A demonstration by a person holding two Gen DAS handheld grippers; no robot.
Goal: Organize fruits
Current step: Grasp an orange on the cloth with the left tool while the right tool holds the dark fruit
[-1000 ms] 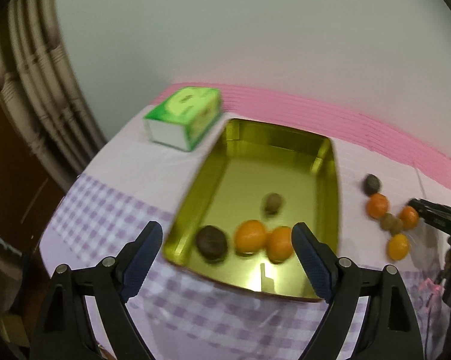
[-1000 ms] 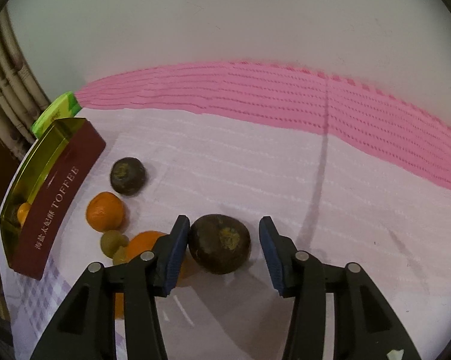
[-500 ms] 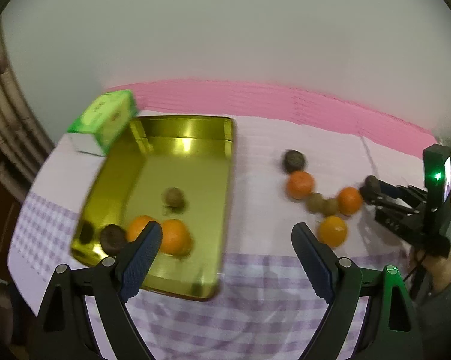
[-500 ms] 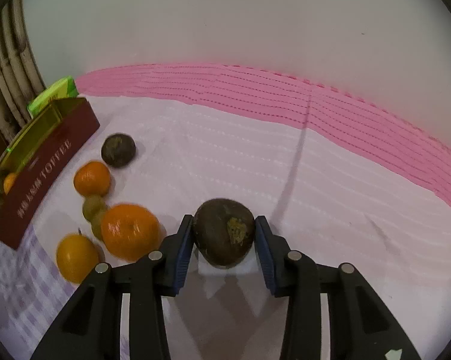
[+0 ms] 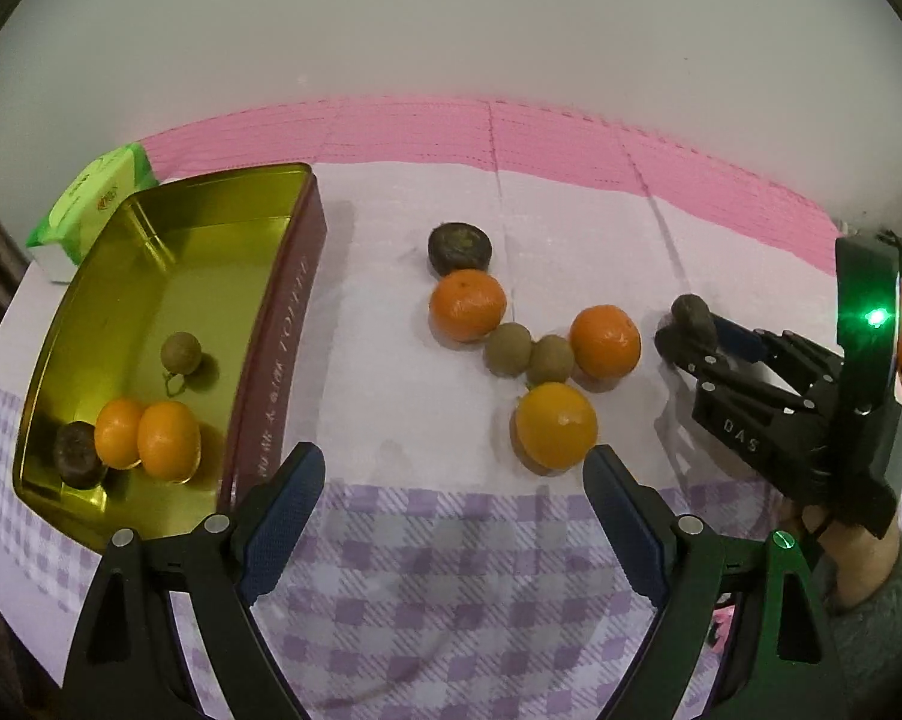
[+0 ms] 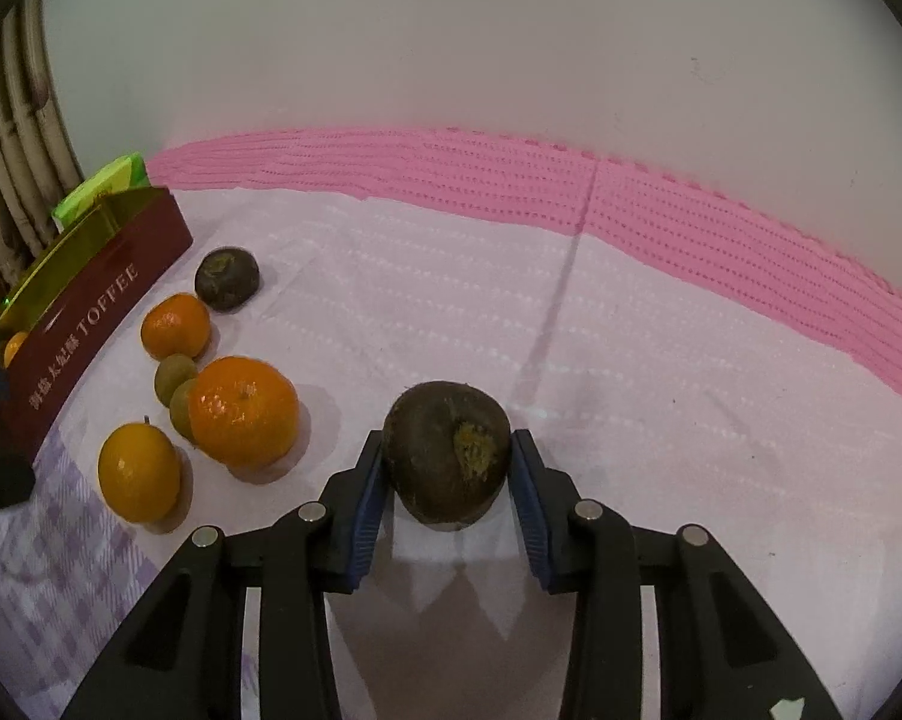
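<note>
My right gripper is shut on a dark brown fruit and holds it just above the cloth; it also shows in the left wrist view. My left gripper is open and empty above the checked cloth. A gold tin at left holds two oranges, a dark fruit and a small brown fruit. On the cloth lie three oranges, two small brown fruits and a dark fruit.
A green tissue box stands behind the tin. A pink mat runs along the white wall. The tin's maroon side reads TOFFEE. The person's hand holds the right gripper's handle.
The right gripper has closed on the dark fruit and lifted it slightly. The left gripper has swung right, from over the tin toward the loose fruits.
</note>
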